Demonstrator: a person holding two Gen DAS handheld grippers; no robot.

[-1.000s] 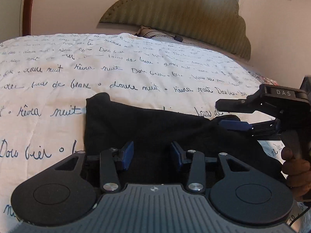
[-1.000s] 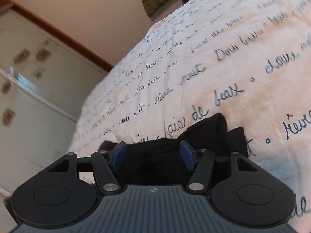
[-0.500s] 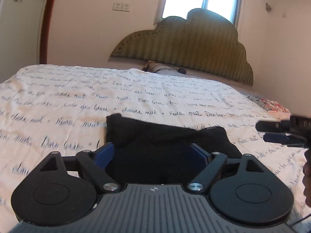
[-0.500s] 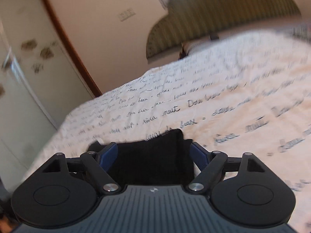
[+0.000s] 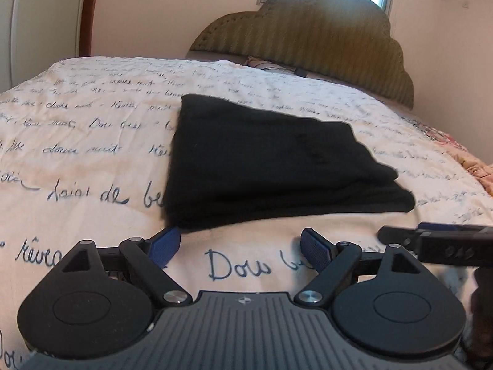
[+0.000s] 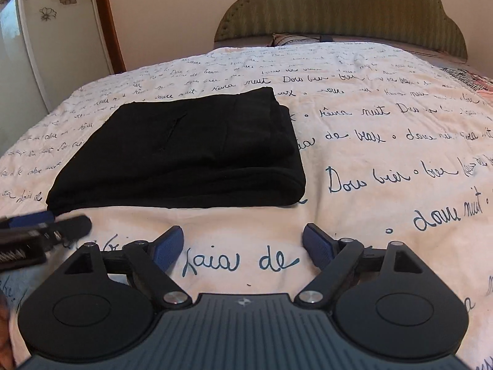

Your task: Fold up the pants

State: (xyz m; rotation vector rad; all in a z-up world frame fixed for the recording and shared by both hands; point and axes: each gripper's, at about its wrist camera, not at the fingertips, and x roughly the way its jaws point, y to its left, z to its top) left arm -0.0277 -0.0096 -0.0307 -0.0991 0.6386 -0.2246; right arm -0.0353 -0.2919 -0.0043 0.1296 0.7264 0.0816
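Note:
The black pants (image 5: 265, 166) lie folded into a flat, layered rectangle on the bed; they also show in the right wrist view (image 6: 188, 157). My left gripper (image 5: 240, 248) is open and empty, just short of the pants' near edge. My right gripper (image 6: 243, 246) is open and empty, also pulled back from the near edge. The right gripper shows side-on at the right of the left wrist view (image 5: 431, 239). The left gripper shows at the left of the right wrist view (image 6: 43, 225).
The bed is covered by a white quilt (image 6: 369, 141) printed with blue script. A padded green headboard (image 5: 311, 34) and a pillow (image 6: 292, 38) are at the far end. A wardrobe door (image 6: 46, 30) stands at the left. A patterned cloth (image 5: 456, 151) lies at the bed's right edge.
Both grippers have opened wider, let go of the pants and drawn back toward me. The pants now lie flat and folded, apart from both grippers.

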